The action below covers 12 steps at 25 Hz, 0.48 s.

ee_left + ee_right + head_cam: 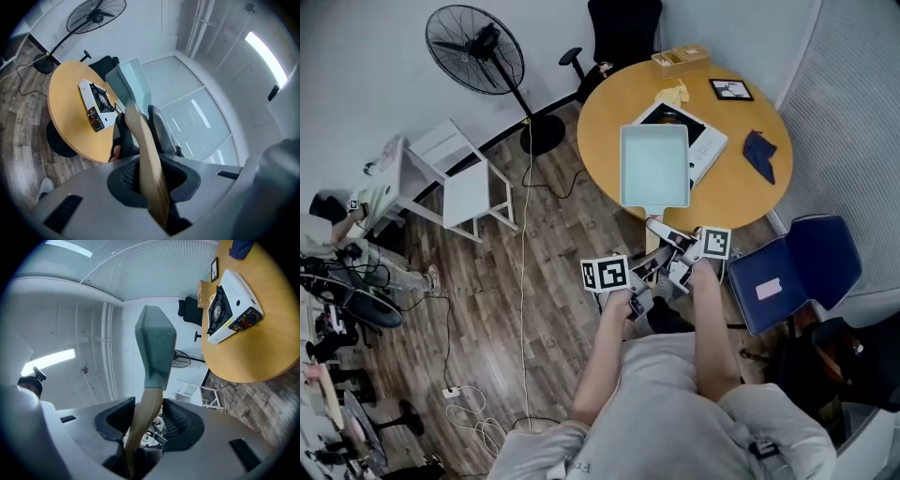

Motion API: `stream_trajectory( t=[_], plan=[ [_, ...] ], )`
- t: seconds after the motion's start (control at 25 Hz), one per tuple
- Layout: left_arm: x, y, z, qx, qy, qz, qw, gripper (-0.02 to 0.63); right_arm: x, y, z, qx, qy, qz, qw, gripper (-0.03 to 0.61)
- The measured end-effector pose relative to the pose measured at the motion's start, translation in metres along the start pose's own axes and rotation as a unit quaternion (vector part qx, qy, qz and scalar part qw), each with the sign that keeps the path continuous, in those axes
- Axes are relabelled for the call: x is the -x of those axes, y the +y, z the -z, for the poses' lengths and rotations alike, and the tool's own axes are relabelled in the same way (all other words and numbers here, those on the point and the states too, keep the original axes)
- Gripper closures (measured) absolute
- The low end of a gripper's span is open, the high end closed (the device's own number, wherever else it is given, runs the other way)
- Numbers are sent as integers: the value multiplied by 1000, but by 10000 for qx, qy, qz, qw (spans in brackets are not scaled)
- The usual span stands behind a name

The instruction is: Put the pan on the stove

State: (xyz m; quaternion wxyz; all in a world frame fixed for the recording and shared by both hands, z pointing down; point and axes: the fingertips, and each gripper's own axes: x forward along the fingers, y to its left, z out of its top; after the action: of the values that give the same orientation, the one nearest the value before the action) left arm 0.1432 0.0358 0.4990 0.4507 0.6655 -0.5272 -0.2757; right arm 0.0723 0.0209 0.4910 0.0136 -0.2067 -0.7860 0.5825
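Item under inspection: pale blue square pan (654, 166) with a long wooden handle (146, 164).

Left gripper (139, 134): both jaws are pressed against the sides of the wooden handle, which runs up between them to the pan body at centre frame in the left gripper view.

Right gripper (147, 420): its jaws pinch the same handle. In the right gripper view the pan body stands above the jaws against the pale wall and ceiling.

Position: in the head view both grippers sit at centre frame, just below the pan. The right one is nearer the pan, the left one lower and to its left. The pan is open side up over the round wooden table (609, 112) in the upper right. It overlaps the left part of the white portable gas stove (710, 142). Both gripper views show the stove's black burner uncovered and the pan clear of it, so the pan is not seated on the stove.

Other items on the table: a dark blue cloth (761, 153) right of the stove and a small black picture frame (730, 90) above it.

Surroundings: a black pedestal fan (476, 49) at upper left, a blue chair (802, 272) at right, wood-plank floor (487, 309).
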Motion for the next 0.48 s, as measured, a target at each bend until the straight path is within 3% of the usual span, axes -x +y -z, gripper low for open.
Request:
stream_trajectory(
  t=[0.48],
  plan=[
    [-52, 34, -106, -291, 96, -230, 9993, 549, -56, -35, -105, 98, -59, -150, 9998, 393]
  ],
)
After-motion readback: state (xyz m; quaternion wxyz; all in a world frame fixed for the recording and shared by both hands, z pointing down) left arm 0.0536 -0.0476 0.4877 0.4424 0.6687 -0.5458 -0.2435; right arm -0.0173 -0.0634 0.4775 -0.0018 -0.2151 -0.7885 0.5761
